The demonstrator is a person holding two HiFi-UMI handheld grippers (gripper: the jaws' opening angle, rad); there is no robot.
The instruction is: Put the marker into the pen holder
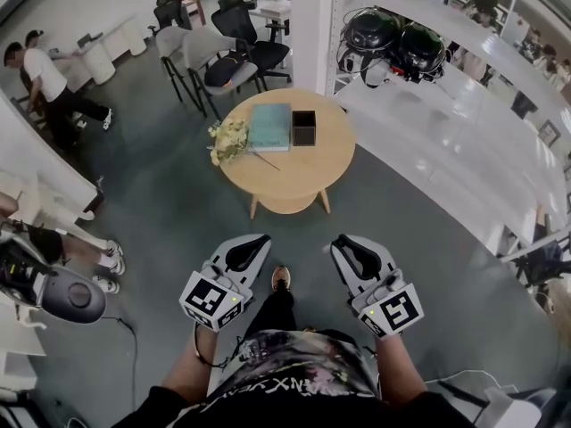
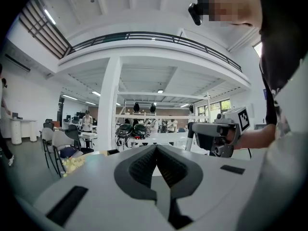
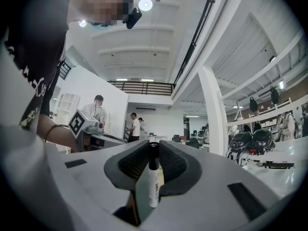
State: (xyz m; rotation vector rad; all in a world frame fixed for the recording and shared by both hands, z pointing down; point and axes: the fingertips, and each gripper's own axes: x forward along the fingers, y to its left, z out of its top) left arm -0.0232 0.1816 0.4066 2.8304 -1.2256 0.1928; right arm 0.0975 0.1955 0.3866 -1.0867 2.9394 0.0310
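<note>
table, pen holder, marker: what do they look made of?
Table: light wood or wood veneer, matte; even pale tan top with matching legs, grain too fine to see.
Pen holder: black, square, open-topped; probably plastic or metal mesh, too small to tell.
Marker: smooth plastic with a slight sheen; white printed barrel, black cap.

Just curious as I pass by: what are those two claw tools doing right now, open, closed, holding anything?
Left gripper: shut, nothing between its jaws.
Right gripper: shut on the marker.
</note>
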